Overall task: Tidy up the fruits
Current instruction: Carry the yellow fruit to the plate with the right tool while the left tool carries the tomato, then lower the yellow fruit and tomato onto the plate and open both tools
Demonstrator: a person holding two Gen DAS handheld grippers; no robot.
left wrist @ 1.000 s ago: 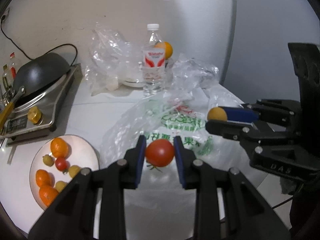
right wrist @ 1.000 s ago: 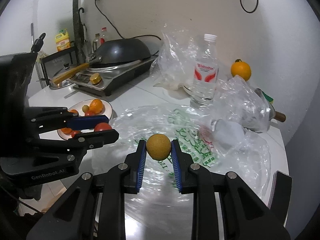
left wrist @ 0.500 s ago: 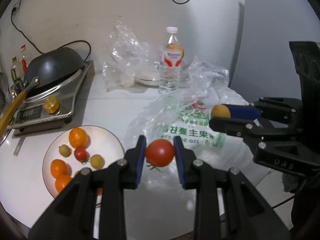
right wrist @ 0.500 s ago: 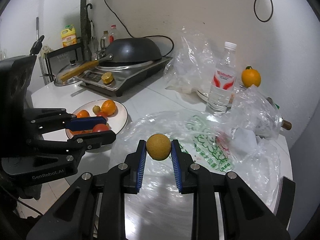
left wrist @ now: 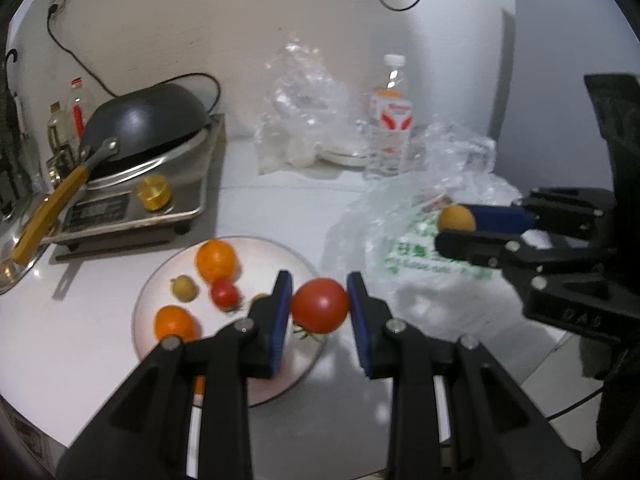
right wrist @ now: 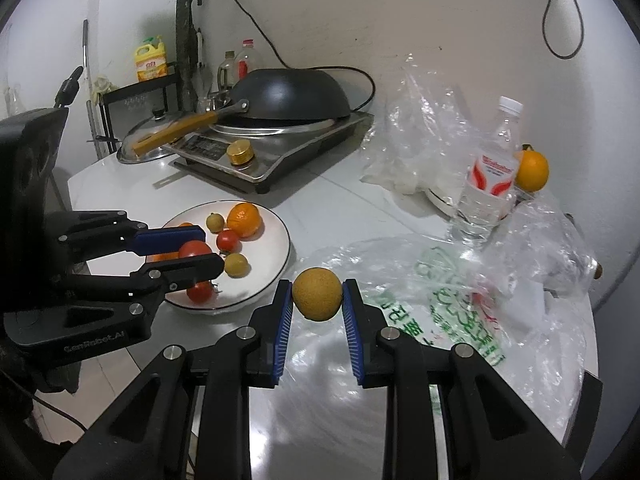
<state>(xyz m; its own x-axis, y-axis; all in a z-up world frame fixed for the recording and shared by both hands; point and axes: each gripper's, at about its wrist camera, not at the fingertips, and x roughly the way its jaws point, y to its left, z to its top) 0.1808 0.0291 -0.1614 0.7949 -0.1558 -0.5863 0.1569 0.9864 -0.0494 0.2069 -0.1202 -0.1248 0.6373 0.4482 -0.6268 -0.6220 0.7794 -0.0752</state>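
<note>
- The left claw (left wrist: 319, 307) is pinching a red tomato (left wrist: 319, 305) between its blue pads, above the near edge of the white plate (right wrist: 276, 256).
- The right claw (right wrist: 317, 299) is pinching a round yellow-brown fruit (right wrist: 317, 294), over the desk (right wrist: 320, 204) just beside the plate.
- On the plate lie an orange (right wrist: 244, 219), small tomatoes and small yellow-green fruits.
- A printed plastic bag (right wrist: 448, 312) is spread on the desk under the right claw.
- Further back stand a water bottle (right wrist: 494, 176), another orange (right wrist: 532, 170) and a wok (right wrist: 288, 94) on a cooker.
</note>
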